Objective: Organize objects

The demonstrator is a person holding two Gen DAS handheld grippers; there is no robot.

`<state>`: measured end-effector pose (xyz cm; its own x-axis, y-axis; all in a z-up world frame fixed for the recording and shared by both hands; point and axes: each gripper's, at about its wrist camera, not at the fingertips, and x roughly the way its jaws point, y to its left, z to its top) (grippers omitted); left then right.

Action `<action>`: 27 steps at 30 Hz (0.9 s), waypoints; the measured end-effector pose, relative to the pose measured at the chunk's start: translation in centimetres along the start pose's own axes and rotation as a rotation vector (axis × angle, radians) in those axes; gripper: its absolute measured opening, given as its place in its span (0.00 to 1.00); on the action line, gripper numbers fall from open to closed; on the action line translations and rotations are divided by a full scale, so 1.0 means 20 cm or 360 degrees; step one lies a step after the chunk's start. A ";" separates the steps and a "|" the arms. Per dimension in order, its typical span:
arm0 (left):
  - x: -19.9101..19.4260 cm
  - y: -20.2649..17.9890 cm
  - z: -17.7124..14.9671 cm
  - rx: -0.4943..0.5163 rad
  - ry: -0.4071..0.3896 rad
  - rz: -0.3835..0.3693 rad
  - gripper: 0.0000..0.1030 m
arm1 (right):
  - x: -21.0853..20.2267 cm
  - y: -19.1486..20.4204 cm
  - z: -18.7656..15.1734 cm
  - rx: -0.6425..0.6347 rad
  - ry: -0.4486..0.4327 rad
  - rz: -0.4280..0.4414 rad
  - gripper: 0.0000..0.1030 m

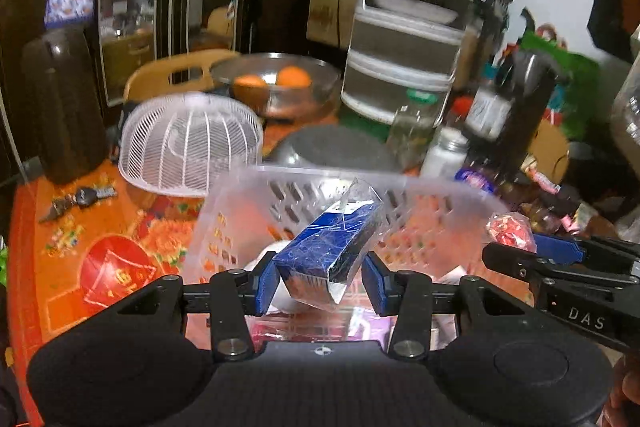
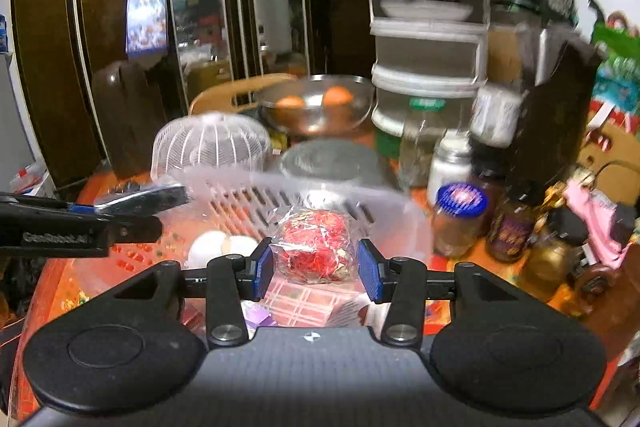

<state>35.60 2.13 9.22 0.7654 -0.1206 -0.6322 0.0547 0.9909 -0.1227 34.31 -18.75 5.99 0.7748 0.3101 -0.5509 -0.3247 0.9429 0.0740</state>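
My left gripper [image 1: 320, 285] is shut on a blue box wrapped in clear film [image 1: 332, 251], tilted, held over a clear plastic basket [image 1: 440, 195]. My right gripper [image 2: 316, 269] is shut on a red packet in clear wrap [image 2: 316, 247], also over the basket [image 2: 392, 211]. The right gripper with its red packet [image 1: 510, 231] shows at the right of the left wrist view. The left gripper's fingers [image 2: 132, 205] show at the left of the right wrist view. White round items [image 2: 218, 245] and a pink checked pack [image 2: 304, 303] lie in the basket.
On the orange tablecloth [image 1: 100, 227] stand a white domed mesh cover [image 1: 192, 147], a glass bowl with oranges [image 1: 276, 87], a grey lid [image 1: 332, 151], keys [image 1: 80, 201], a dark flask [image 1: 64, 107], a tiered rack [image 1: 408, 39] and several jars [image 2: 460, 223] to the right.
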 end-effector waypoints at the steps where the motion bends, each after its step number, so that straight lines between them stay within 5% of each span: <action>1: 0.02 0.01 -0.01 -0.0003 0.0007 0.0003 0.48 | 0.02 0.00 0.00 0.0012 0.0021 0.0008 0.47; 9: 0.07 0.04 -0.02 -0.0014 -0.0025 0.0052 0.50 | 0.11 -0.01 -0.02 -0.0008 0.0055 0.0061 0.50; 10: 0.07 0.05 -0.02 -0.0018 -0.0046 0.0049 0.52 | 0.11 -0.02 -0.03 0.0007 0.0033 0.0053 0.58; 11: 0.06 0.05 -0.03 -0.0029 -0.0060 0.0030 0.65 | 0.09 -0.01 -0.03 0.0020 0.0016 0.0047 0.76; 12: 0.05 0.06 -0.03 -0.0037 -0.0082 0.0003 0.80 | 0.08 -0.02 -0.03 0.0029 -0.0011 0.0052 0.83; 17: -0.05 0.03 -0.05 0.0014 -0.0186 -0.0020 0.92 | -0.06 -0.02 -0.03 0.0007 -0.0144 0.0058 1.00; 24: -0.29 0.06 -0.15 0.0027 -0.0352 -0.0036 0.98 | -0.26 -0.05 -0.07 0.0061 -0.0259 0.0135 1.00; 27: -0.40 0.07 -0.22 0.0051 -0.0380 0.0011 0.98 | -0.33 -0.05 -0.11 0.0132 -0.0185 0.0074 1.00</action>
<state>26.73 4.13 10.71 0.8954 -0.1002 -0.4338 0.0664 0.9935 -0.0924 28.33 -22.09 7.67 0.8192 0.3608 -0.4457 -0.3194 0.9326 0.1680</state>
